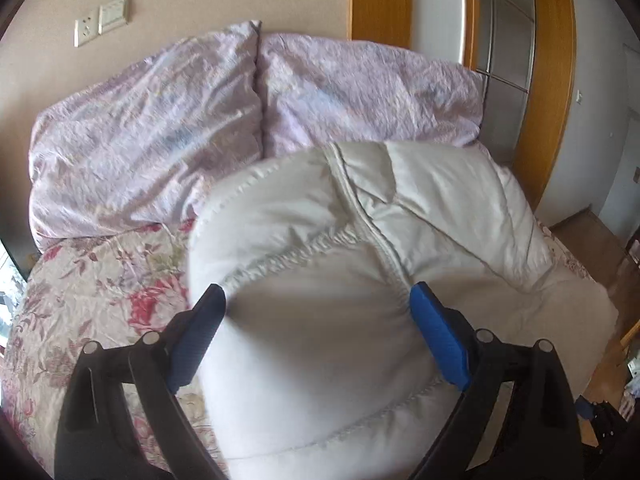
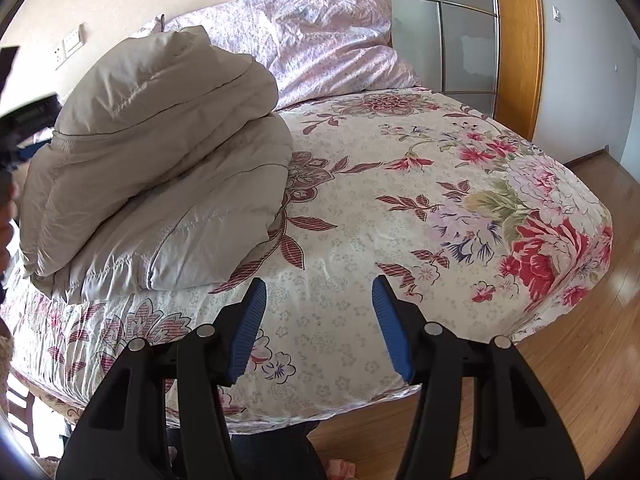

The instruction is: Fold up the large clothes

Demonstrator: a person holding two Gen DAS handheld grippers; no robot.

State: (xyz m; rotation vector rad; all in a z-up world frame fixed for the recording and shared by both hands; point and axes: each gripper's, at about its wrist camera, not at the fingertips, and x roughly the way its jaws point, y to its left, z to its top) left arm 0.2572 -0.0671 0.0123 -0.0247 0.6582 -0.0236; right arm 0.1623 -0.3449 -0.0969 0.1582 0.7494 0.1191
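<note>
Between the left gripper's (image 1: 318,300) spread fingers (image 1: 438,336) bulges a puffy fold of the cream down jacket (image 1: 352,220); the blue pads flank it, apparently not yet pinching. Over on the right, the right gripper (image 2: 320,292) hovers with fingers apart and empty above the floral bedsheet (image 2: 440,184). That jacket sits bundled in thick layers on the bed, near the lilac pillows (image 1: 160,120). Judged best: close on a stitched seam, then press the layers flat so trapped air escapes.
</note>
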